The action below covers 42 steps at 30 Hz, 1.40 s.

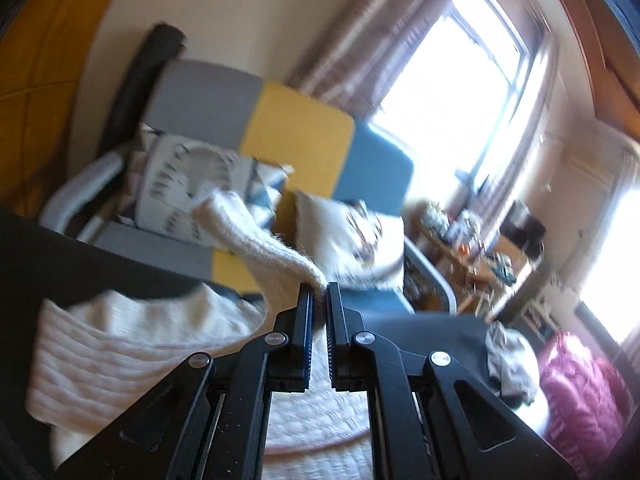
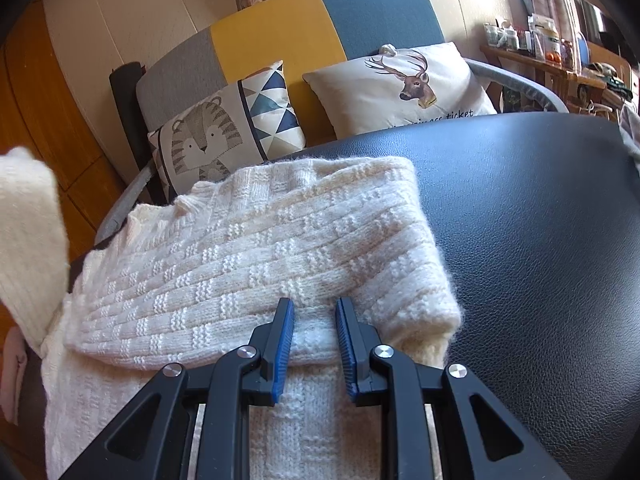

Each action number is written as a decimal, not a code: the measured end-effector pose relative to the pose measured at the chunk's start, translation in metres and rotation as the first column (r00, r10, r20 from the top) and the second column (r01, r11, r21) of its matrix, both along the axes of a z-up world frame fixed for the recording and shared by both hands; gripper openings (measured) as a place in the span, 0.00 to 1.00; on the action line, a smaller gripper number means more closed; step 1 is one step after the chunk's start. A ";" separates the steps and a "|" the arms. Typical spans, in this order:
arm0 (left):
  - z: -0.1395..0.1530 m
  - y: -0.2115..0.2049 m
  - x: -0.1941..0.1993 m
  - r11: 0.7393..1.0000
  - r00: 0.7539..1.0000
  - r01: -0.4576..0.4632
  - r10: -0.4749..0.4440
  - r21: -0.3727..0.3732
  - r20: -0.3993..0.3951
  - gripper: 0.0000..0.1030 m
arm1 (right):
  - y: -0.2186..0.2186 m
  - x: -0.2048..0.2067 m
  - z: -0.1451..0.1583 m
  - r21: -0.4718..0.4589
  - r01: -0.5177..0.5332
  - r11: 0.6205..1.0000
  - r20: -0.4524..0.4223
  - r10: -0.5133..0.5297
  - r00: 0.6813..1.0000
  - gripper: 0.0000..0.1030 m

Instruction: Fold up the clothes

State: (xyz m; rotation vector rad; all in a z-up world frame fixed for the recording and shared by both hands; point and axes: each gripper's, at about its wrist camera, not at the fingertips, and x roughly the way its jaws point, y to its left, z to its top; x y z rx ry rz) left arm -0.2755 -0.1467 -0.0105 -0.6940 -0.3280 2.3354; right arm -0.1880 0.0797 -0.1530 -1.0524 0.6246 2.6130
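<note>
On the black leather-look surface [image 2: 540,240] in front of you lies the cream knit sweater [image 2: 248,248], one part already laid over the body in a fold. Your right gripper [image 2: 314,340] points down at that folded edge with its jaws partly apart; the knit sits between the blue pads [image 2: 280,360], but I cannot tell whether they press it or only straddle it. My guess is that you keep it there to pin the fold so the body stays put.

Your left gripper [image 1: 319,300] has its jaws nearly together, pinched on a sleeve [image 1: 276,252] that rises from the sweater up to the fingertips. Lifting it this way lets you carry the sleeve across the body; in the right wrist view the same sleeve shows as a raised cream strip at the left edge.

Behind the surface stands a sofa [image 2: 360,12] in grey, yellow and blue, with a tiger cushion [image 2: 208,136] and a deer cushion [image 2: 404,84]. Bright windows [image 1: 452,92], curtains and a cluttered wooden shelf [image 2: 560,64] fill the right side, where a pink garment [image 1: 580,396] also lies.
</note>
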 end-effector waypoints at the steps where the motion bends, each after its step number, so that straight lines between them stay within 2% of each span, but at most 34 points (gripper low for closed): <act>1: -0.007 0.013 0.002 1.000 1.000 0.016 -0.016 -0.022 0.004 0.05 | 0.000 0.000 0.000 0.001 0.000 1.000 0.001 0.000 1.000 0.20; 9: -0.054 0.070 0.008 0.982 0.997 0.071 -0.064 -0.173 0.047 0.05 | -0.002 0.000 0.000 0.005 0.000 1.000 0.002 0.000 1.000 0.21; 13: -0.073 0.090 0.017 0.963 0.996 0.092 -0.085 -0.254 0.040 0.05 | -0.002 0.000 0.000 0.006 0.000 1.000 0.002 0.000 1.000 0.21; 20: -0.111 0.103 0.021 0.925 0.991 0.118 -0.089 -0.362 0.097 0.05 | -0.002 0.000 0.000 0.007 0.000 1.000 0.001 0.000 1.000 0.21; 25: -0.124 0.106 0.029 0.911 0.983 0.164 -0.119 -0.377 0.139 0.07 | -0.001 0.000 -0.001 -0.011 -0.002 1.000 -0.006 0.002 1.000 0.21; 29: -0.126 0.106 0.034 0.913 0.979 0.186 -0.141 -0.364 0.149 0.14 | 0.016 0.008 -0.007 -0.146 -0.012 0.989 -0.065 0.002 0.998 0.22; 32: -0.129 0.099 0.034 0.926 0.972 0.211 -0.164 -0.313 0.169 0.14 | 0.034 0.017 -0.008 -0.297 -0.027 0.955 -0.121 -0.009 0.993 0.22; 36: -0.131 0.089 0.029 0.945 0.962 0.227 -0.180 -0.237 0.204 0.14 | 0.033 0.024 0.006 -0.321 -0.071 0.945 -0.163 0.019 0.986 0.24; 39: -0.131 0.090 0.029 0.946 0.962 0.226 -0.179 -0.233 0.206 0.14 | 0.029 0.023 0.017 -0.395 -0.114 0.912 -0.215 0.029 0.976 0.29; 42: -0.129 0.094 0.033 0.938 0.967 0.219 -0.172 -0.268 0.187 0.14 | 0.022 0.013 0.026 -0.459 -0.152 0.875 -0.231 0.048 0.972 0.31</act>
